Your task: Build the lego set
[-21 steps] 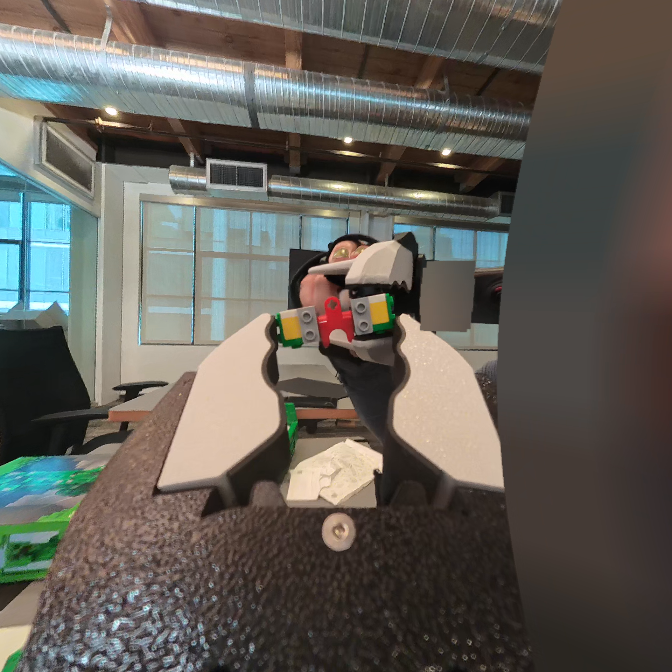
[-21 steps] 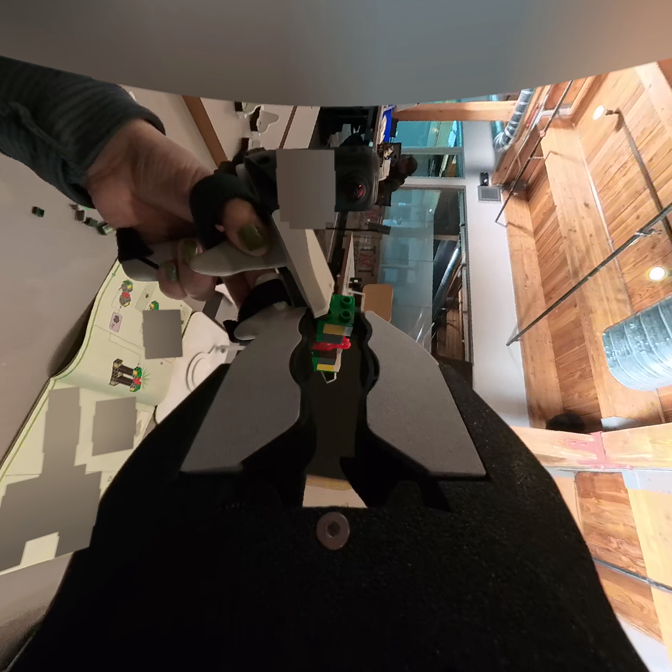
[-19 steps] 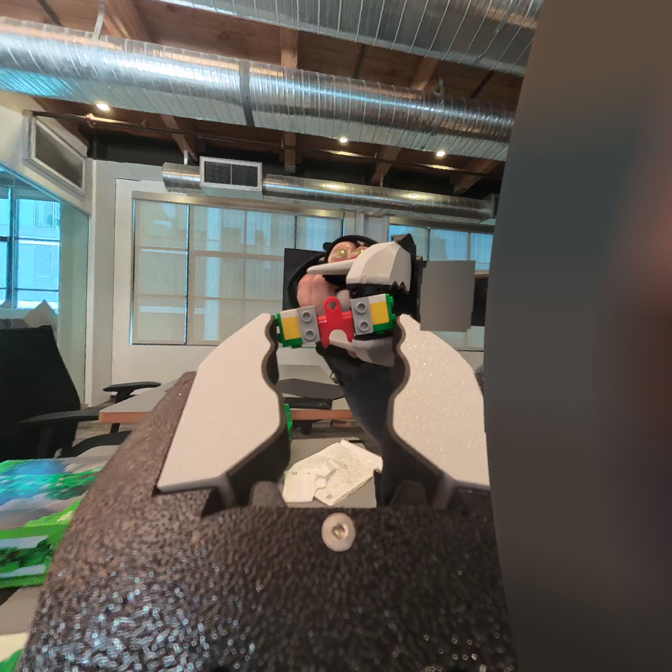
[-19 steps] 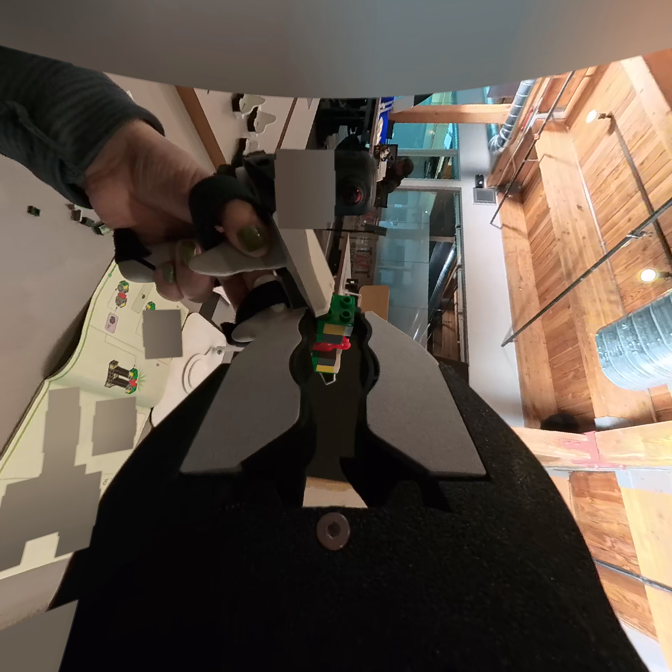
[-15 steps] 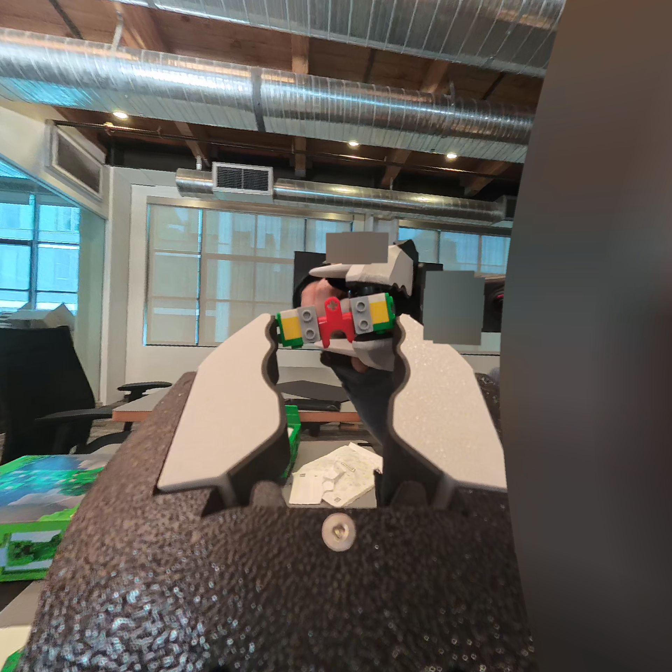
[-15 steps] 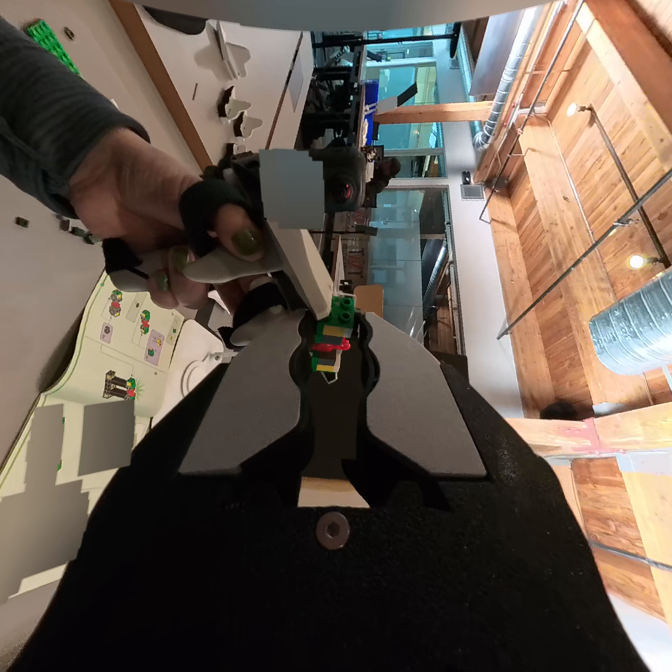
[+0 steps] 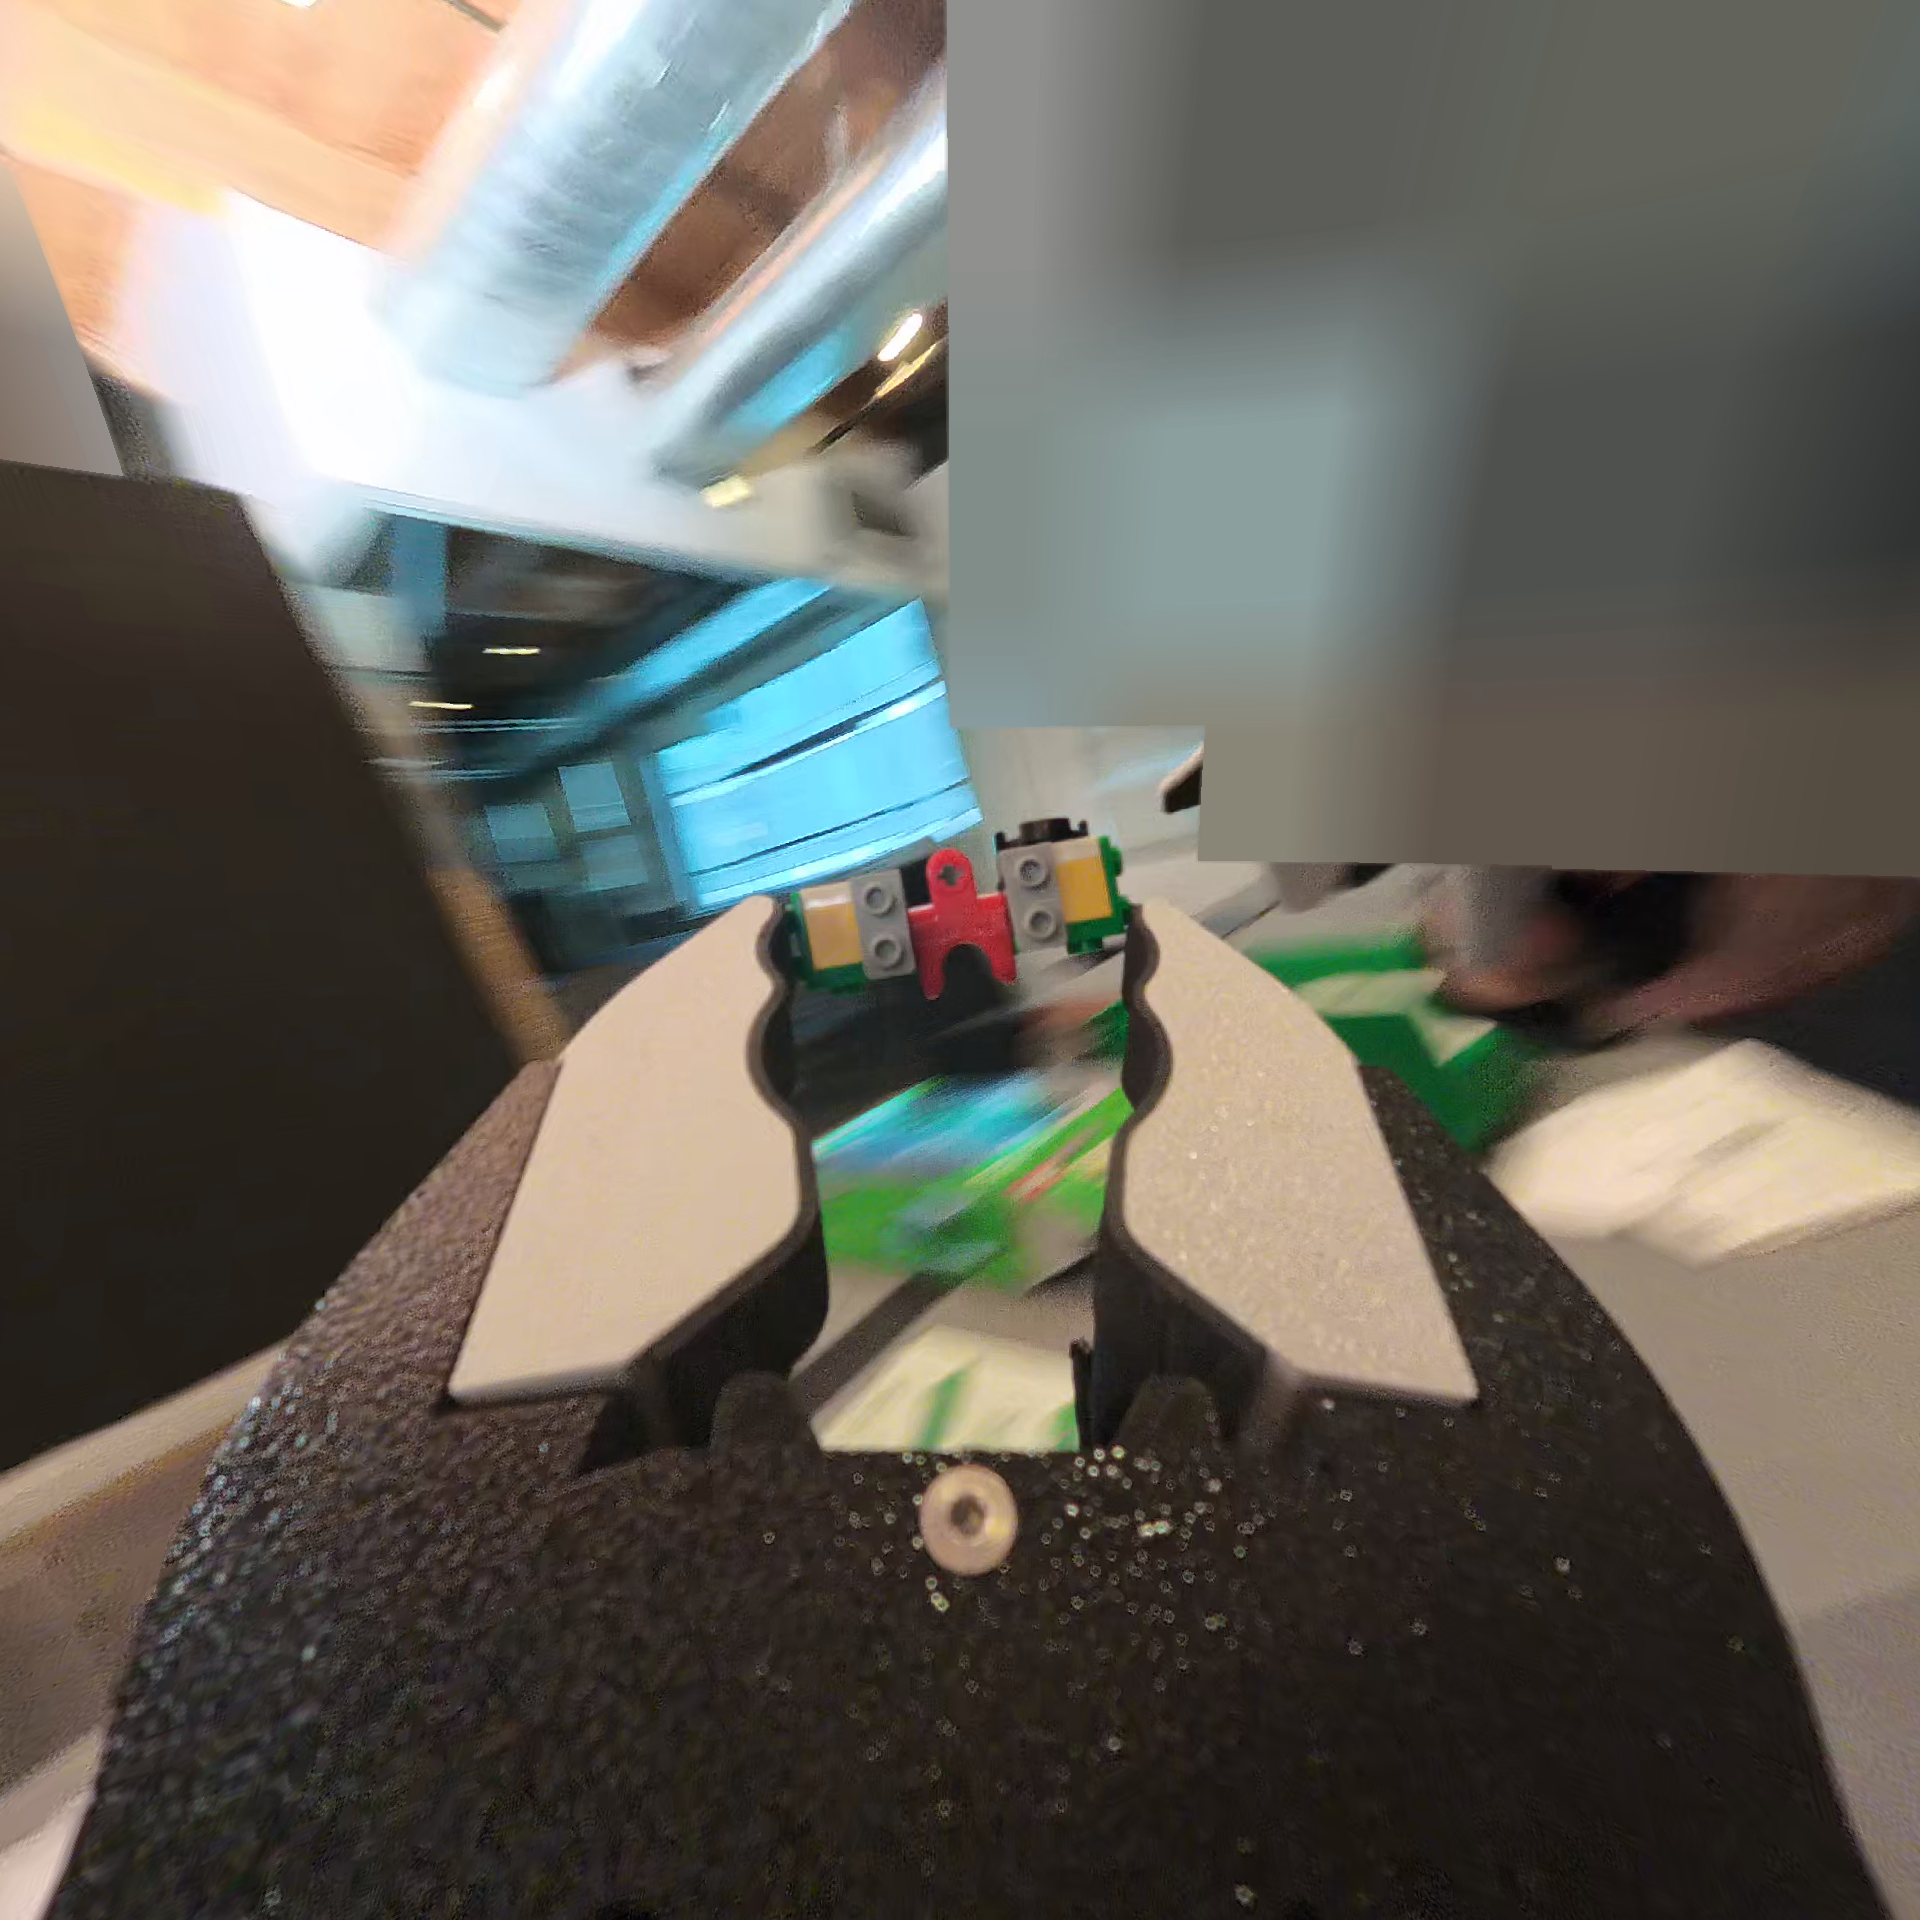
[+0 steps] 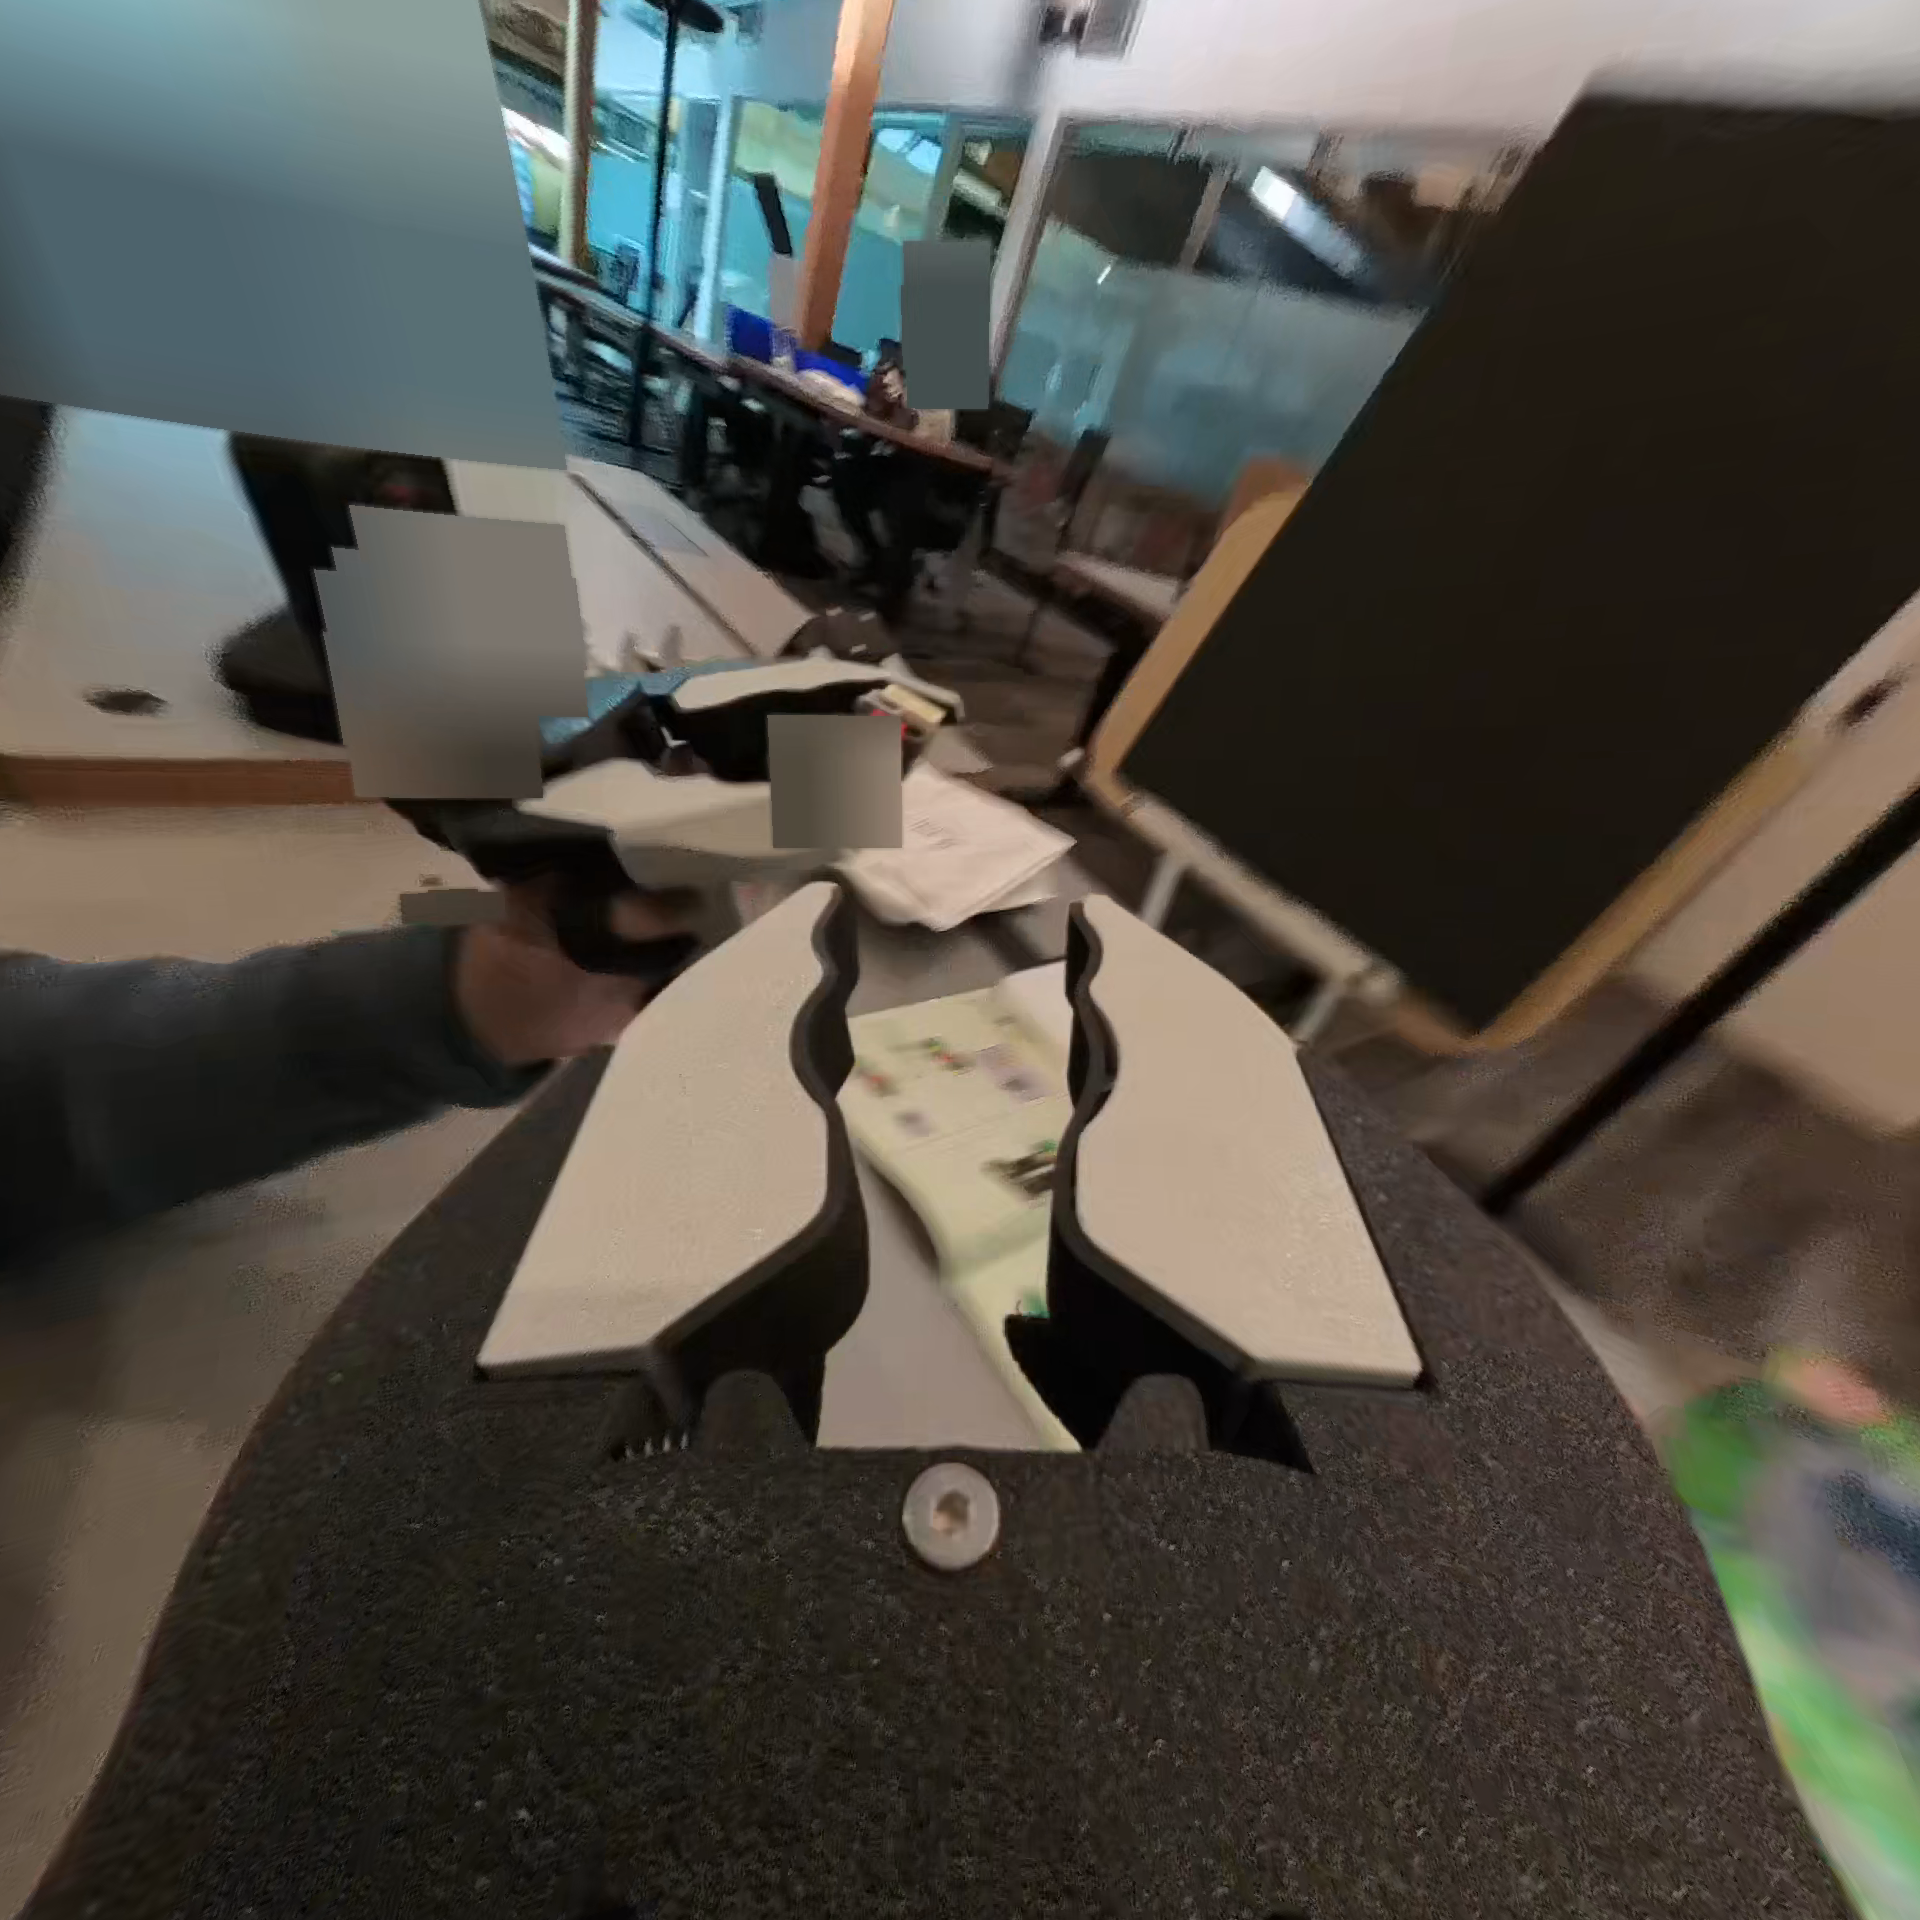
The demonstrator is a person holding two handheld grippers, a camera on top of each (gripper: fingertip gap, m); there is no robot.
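Lego sub-assembly, a red clip between grey, yellow and green bricks, sits clamped at the tips of the left gripper, while the right gripper hangs part-open and empty over the instruction booklet on the desk, so fetching the next brick seems due.

The left gripper clamps a small lego assembly by its green ends between its fingertips. A red piece sits mid-span (grey and yellow bricks flank it). Background smeared
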